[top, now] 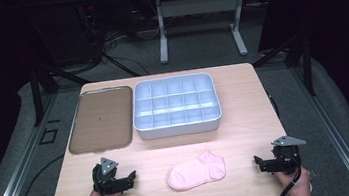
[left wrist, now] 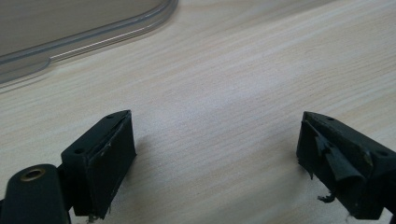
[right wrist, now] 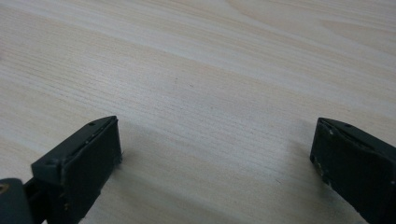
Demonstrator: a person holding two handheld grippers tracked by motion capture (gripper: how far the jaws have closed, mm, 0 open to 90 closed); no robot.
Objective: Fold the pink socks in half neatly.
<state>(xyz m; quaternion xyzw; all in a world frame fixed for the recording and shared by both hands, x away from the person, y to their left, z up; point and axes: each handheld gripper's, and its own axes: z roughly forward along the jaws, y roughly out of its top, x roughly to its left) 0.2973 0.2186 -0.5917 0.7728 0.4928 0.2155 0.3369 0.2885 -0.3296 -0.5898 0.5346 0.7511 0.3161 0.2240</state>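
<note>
Pink sock (top: 196,171) on counter (top: 245,114), ungrasped; left hand-held gripper (top: 130,176) and right hand-held gripper (top: 257,160) spread, empty. Approach judged pending; sock to be pinched next.

Pink sock (top: 196,171) btwn claws (top: 122,180) (top: 266,163); both open.

Pale pink sock (top: 196,171), light blue-grey divided organiser box (top: 178,127), brownish translucent lid (top: 99,120), light wood-grain table (top: 245,119), black grippers
</note>
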